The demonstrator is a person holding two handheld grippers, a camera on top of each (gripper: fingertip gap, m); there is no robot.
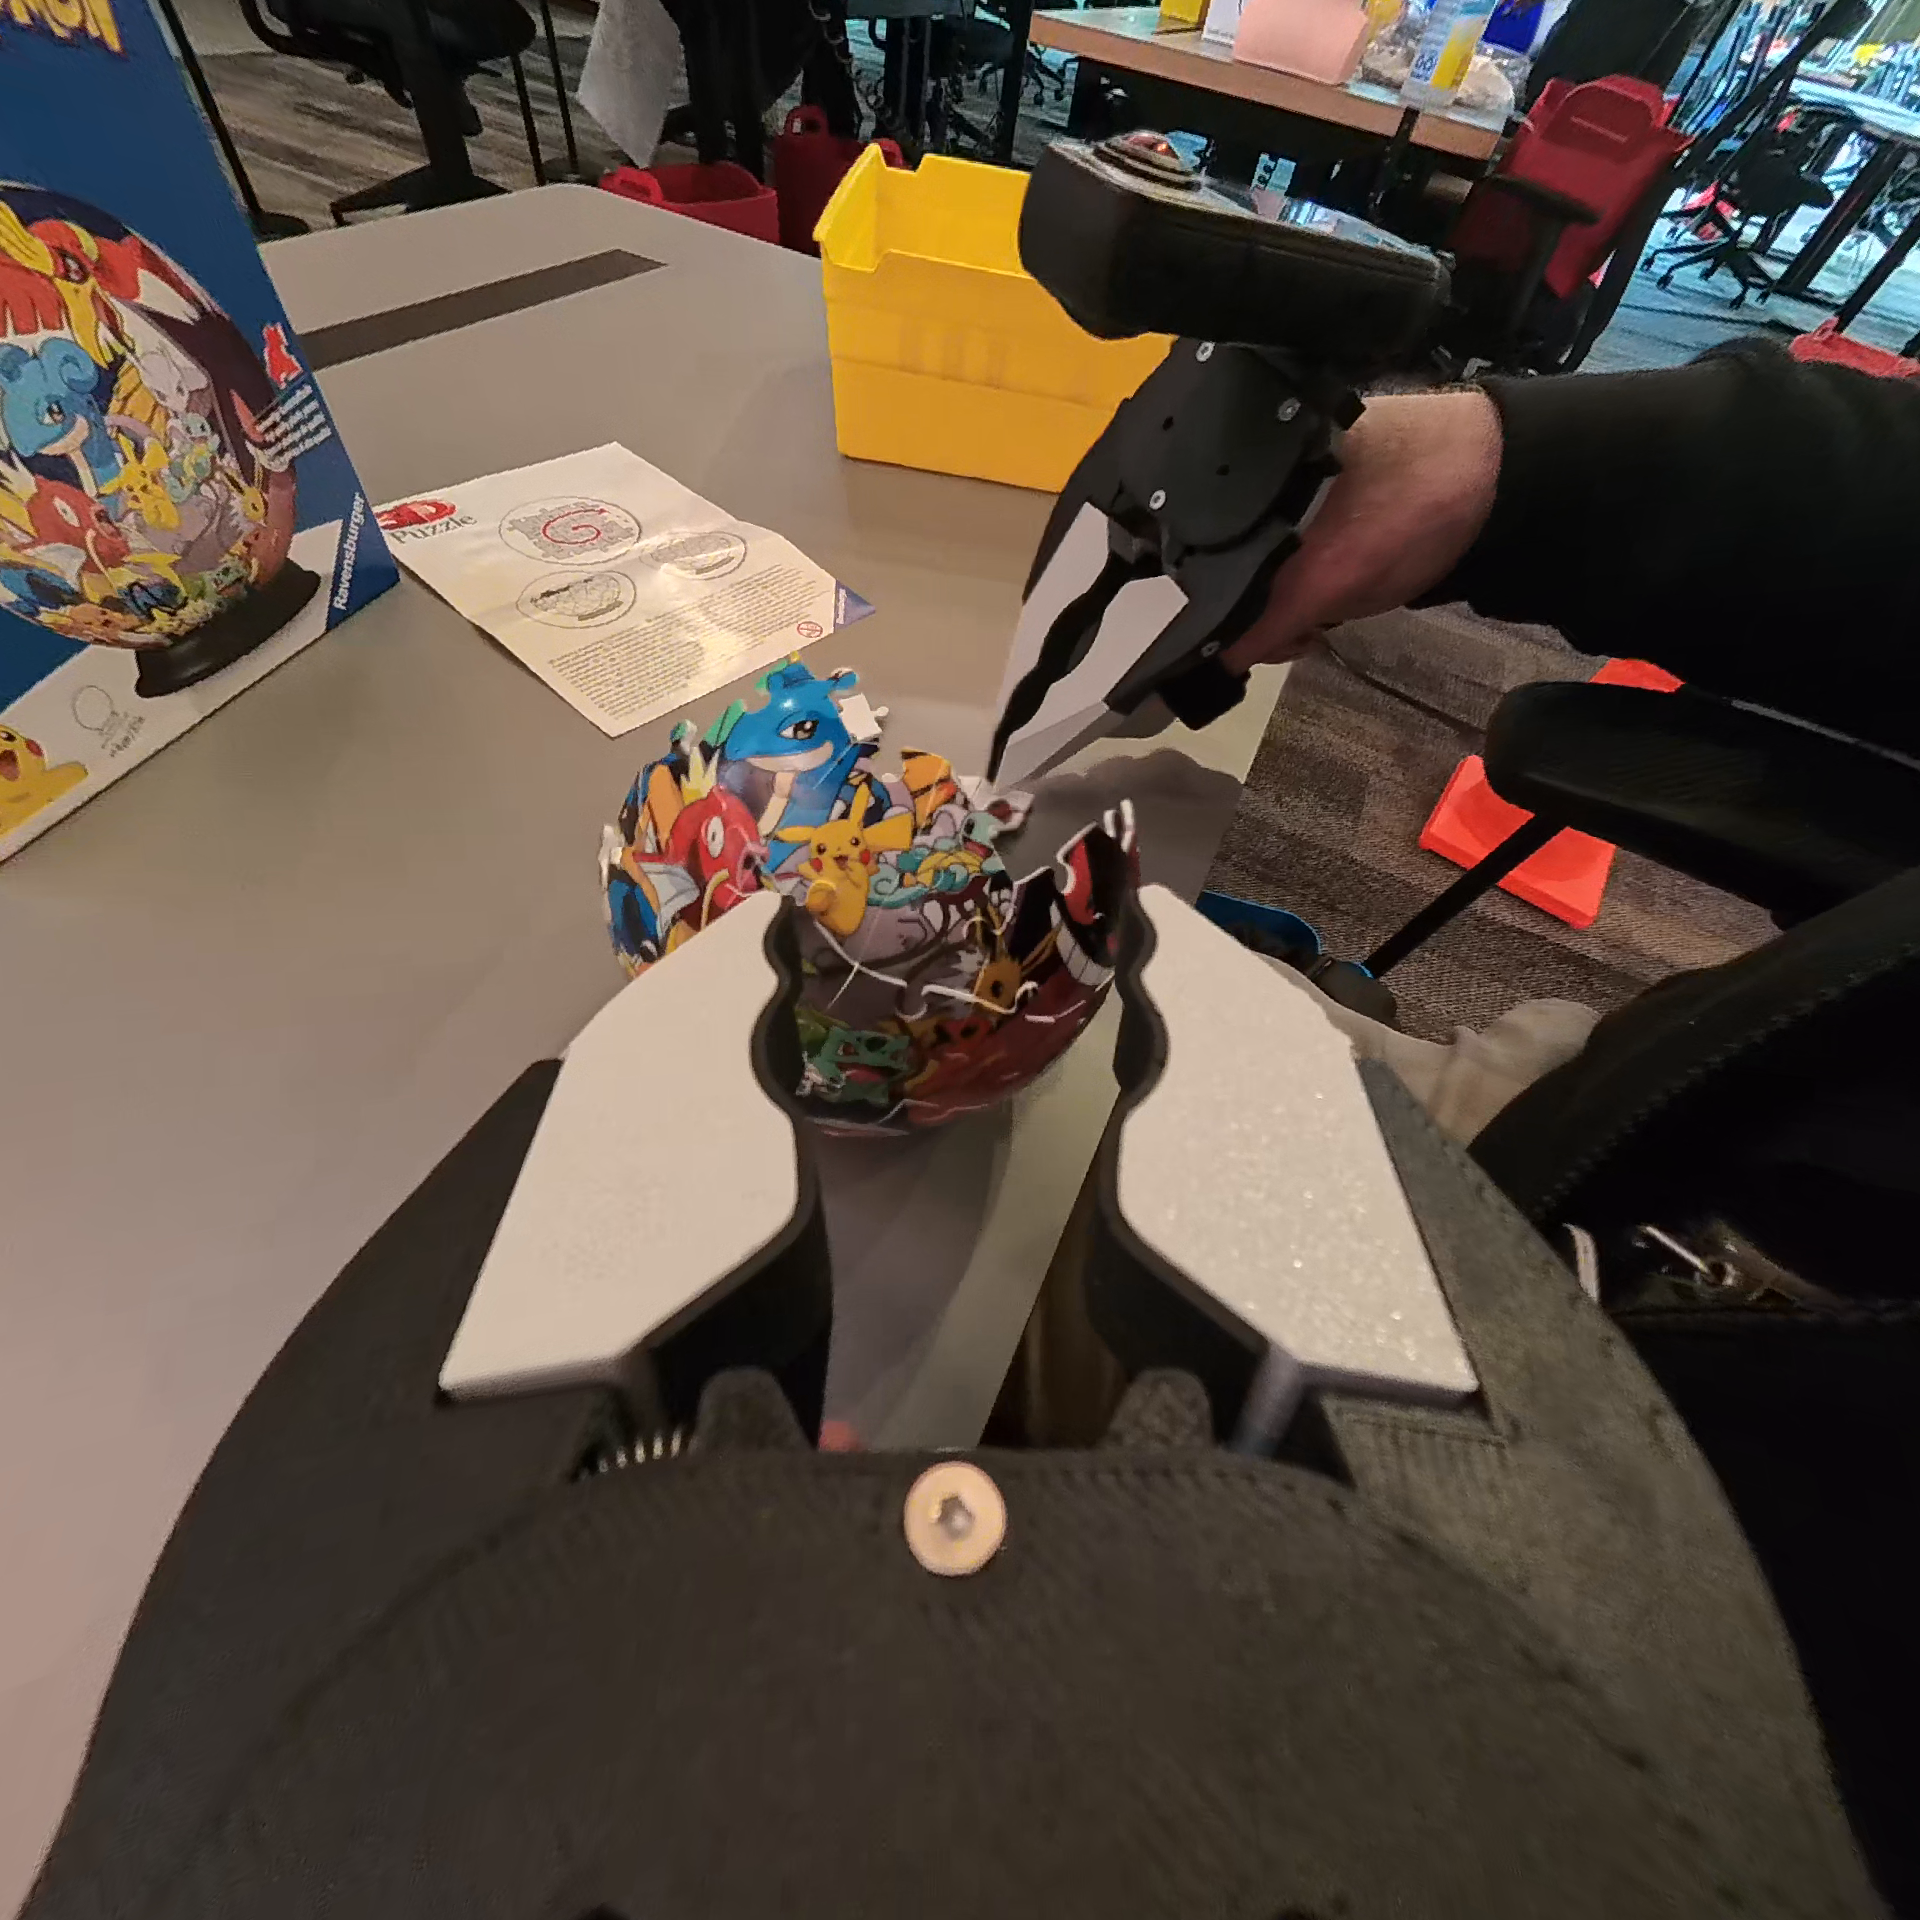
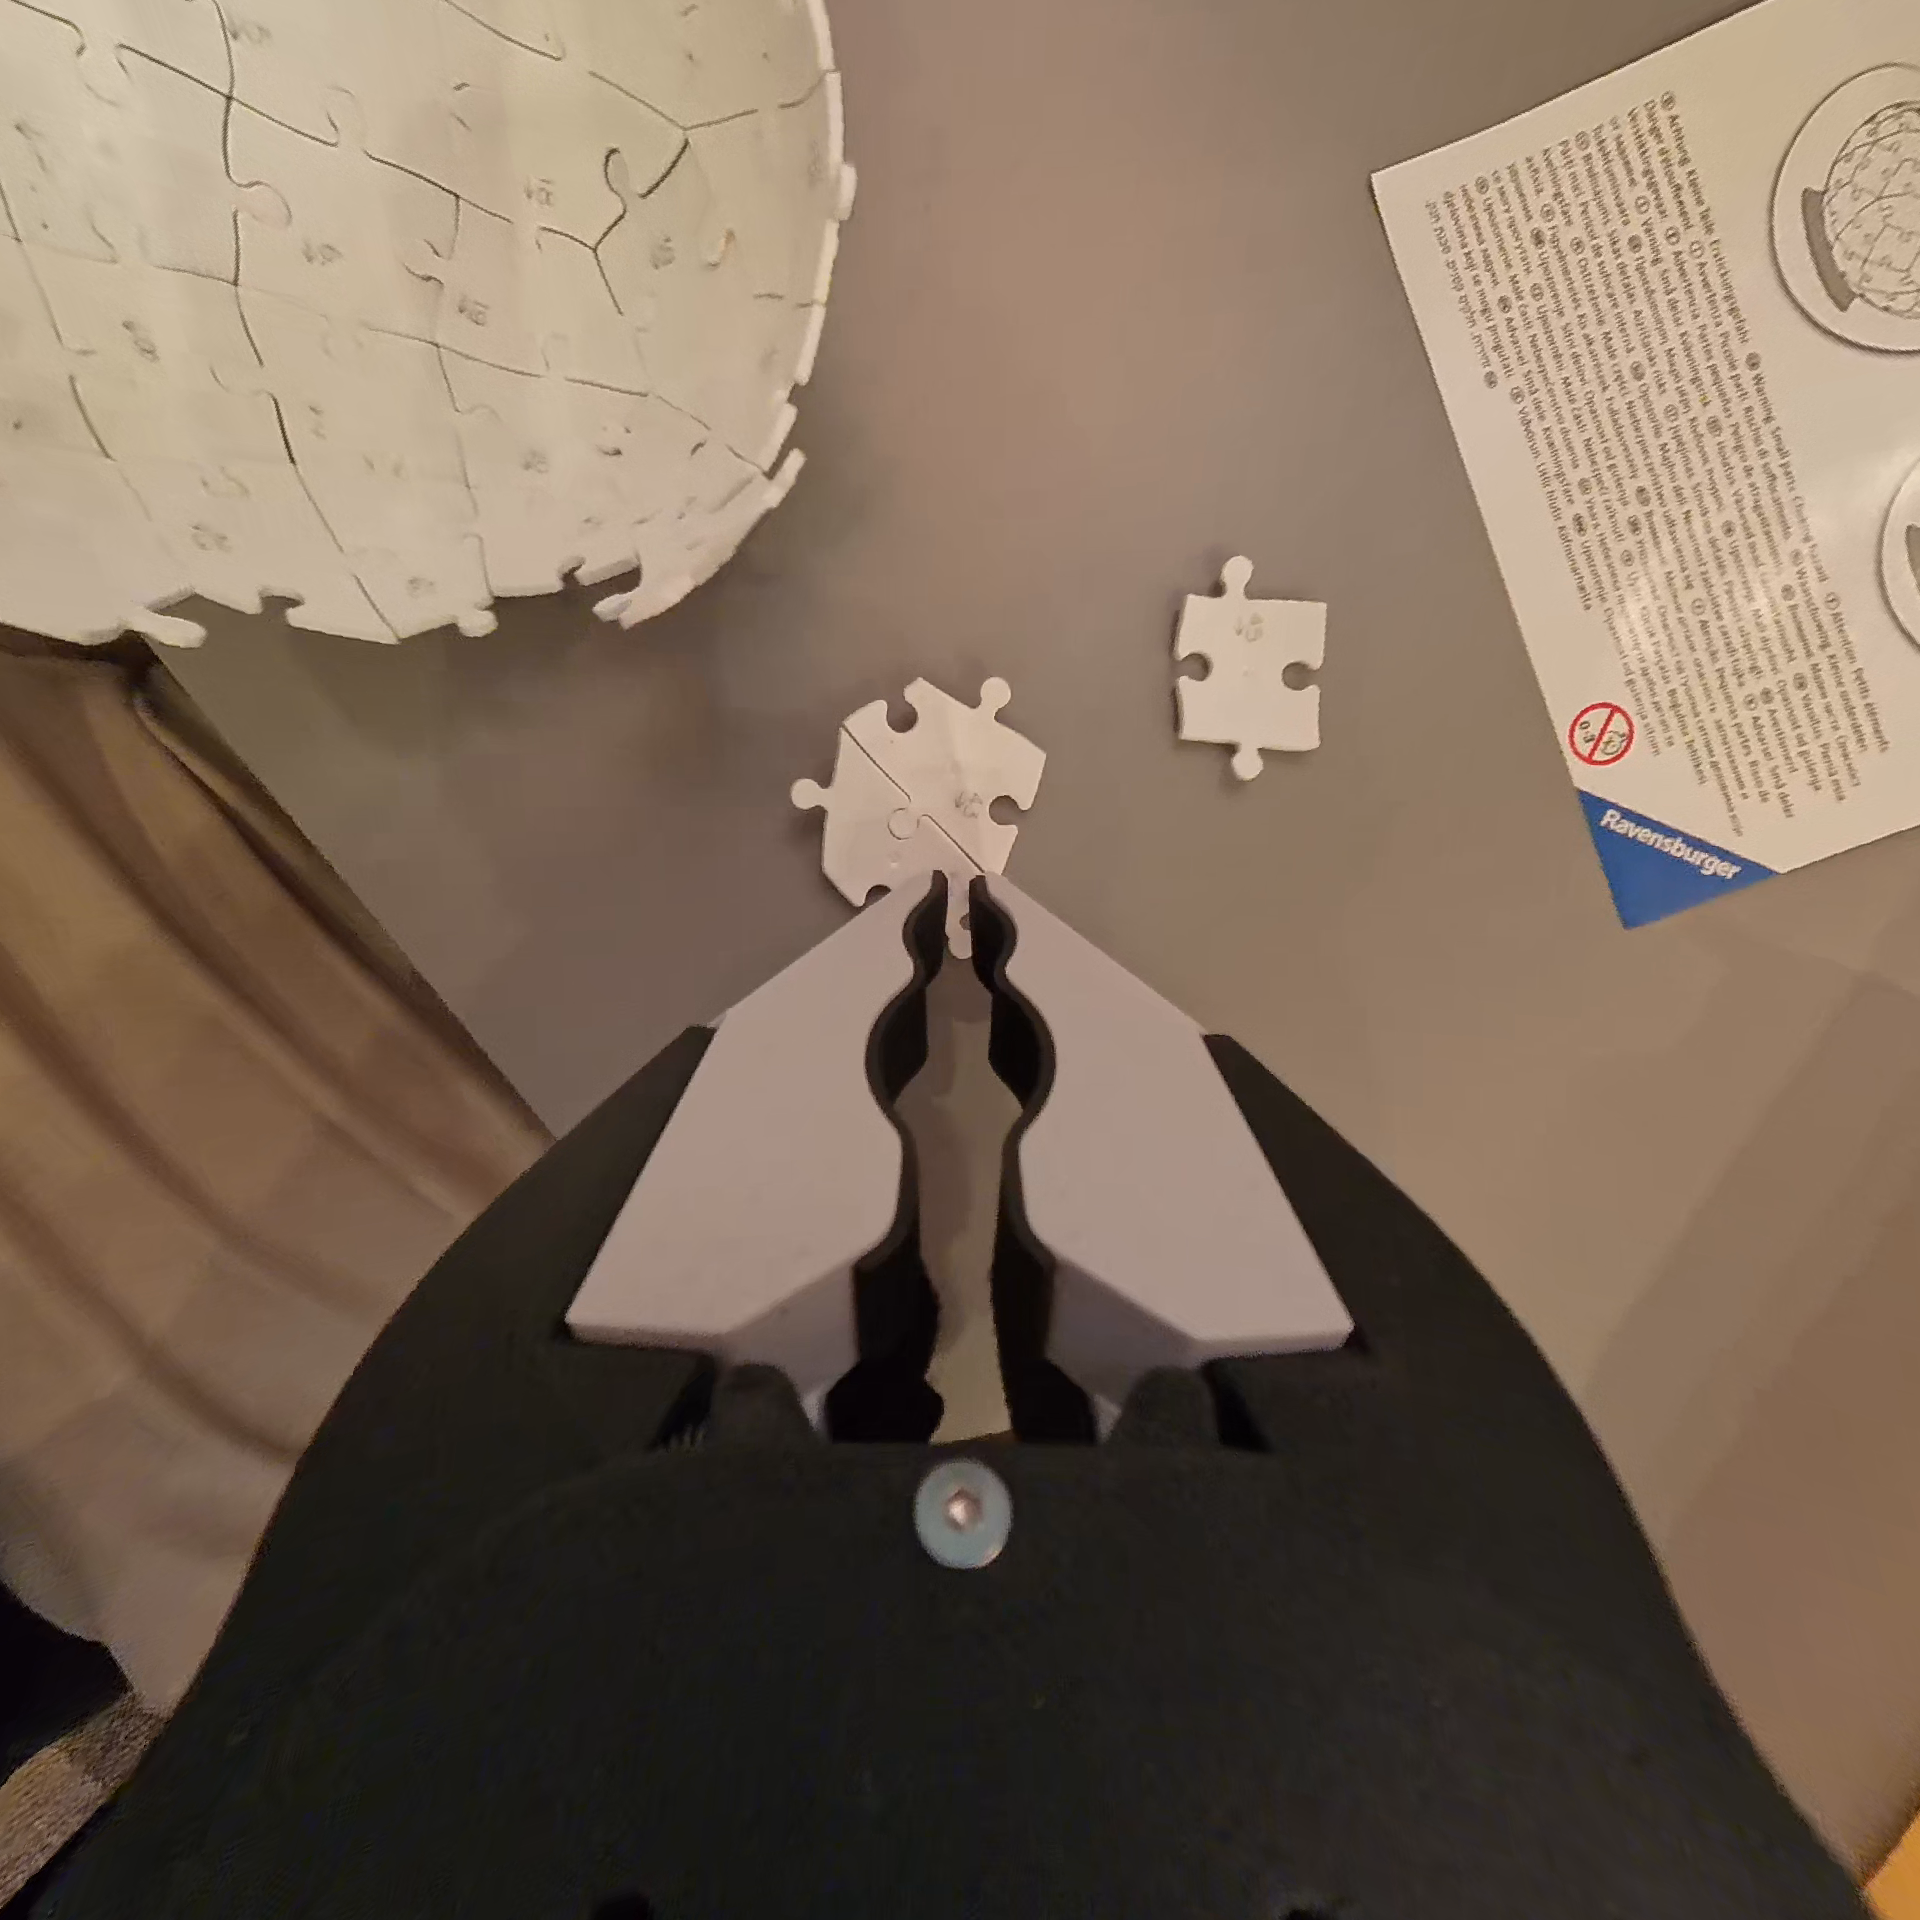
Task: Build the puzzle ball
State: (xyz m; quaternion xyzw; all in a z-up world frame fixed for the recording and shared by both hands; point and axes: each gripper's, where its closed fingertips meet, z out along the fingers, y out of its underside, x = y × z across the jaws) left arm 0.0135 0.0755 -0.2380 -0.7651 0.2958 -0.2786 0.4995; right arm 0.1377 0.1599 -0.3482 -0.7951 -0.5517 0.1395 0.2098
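The partly built puzzle ball (image 1: 831,831) is an open shell with colourful cartoon figures outside and a white inside (image 2: 364,312). It sits on the grey table (image 1: 312,1039). My left gripper (image 1: 956,925) is shut on its near side, one finger on each flank. My right gripper (image 2: 956,894) is shut on the edge of two joined white puzzle pieces (image 2: 925,790), face down at table level just right of the ball. It also shows in the left wrist view (image 1: 997,769), pointing down. One loose white piece (image 2: 1250,670) lies beyond them.
A printed instruction sheet (image 1: 623,582) lies behind the ball and shows in the right wrist view (image 2: 1662,468). The puzzle box (image 1: 156,416) stands at the left and a yellow bin (image 1: 956,312) at the back. The table's right edge is close, with a chair (image 1: 1683,748) and an orange cone (image 1: 1517,842) beyond it. Some 20 cm of space lies between my two pairs of fingers.
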